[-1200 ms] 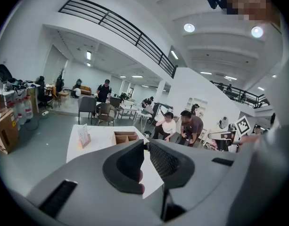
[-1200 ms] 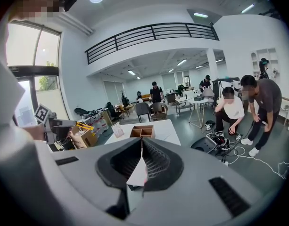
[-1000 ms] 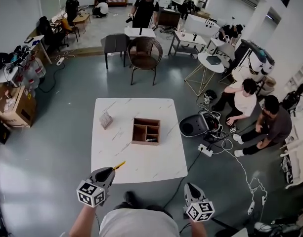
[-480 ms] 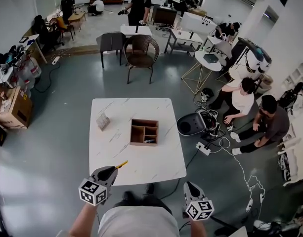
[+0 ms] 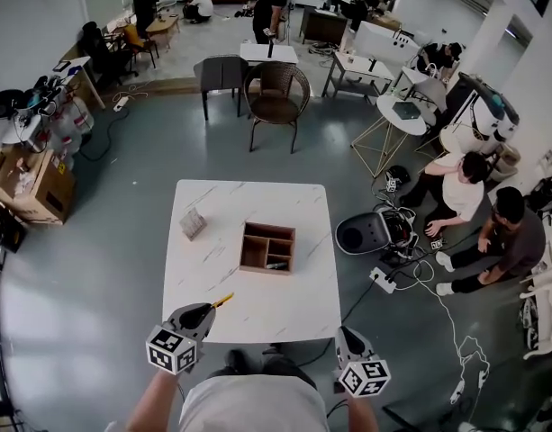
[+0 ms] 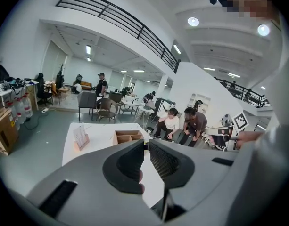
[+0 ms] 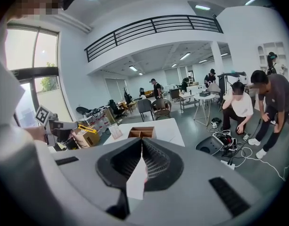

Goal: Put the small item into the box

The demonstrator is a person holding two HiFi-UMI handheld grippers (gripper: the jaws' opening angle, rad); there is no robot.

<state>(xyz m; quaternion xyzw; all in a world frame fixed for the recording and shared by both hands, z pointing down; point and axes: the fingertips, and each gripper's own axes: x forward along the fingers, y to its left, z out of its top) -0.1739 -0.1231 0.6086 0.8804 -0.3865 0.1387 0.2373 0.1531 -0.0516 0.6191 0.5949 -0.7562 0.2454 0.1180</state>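
Observation:
A wooden box (image 5: 267, 247) with several compartments sits on the white marble table (image 5: 212, 273), right of its middle. My left gripper (image 5: 206, 307) hovers at the table's near edge, shut on a small yellow item (image 5: 220, 301) that sticks out toward the box. In the left gripper view the box (image 6: 127, 136) lies ahead of the left gripper (image 6: 145, 145). My right gripper (image 5: 343, 333) hangs off the table's near right corner, shut, with nothing seen in it. The right gripper view shows that gripper (image 7: 141, 140), the box (image 7: 142, 133) and the yellow item (image 7: 87, 128).
A small card stand (image 5: 194, 223) sits on the table's left part. To the right on the floor are a black round device (image 5: 361, 234), a power strip (image 5: 384, 280) with cables, and two seated people (image 5: 465, 192). Chairs (image 5: 276, 93) stand beyond the table, cardboard boxes (image 5: 32, 183) at left.
Both grippers keep their places at the table's near edge, and the left still holds the yellow item. The head view has shifted a little, and the standing person at the back has moved.

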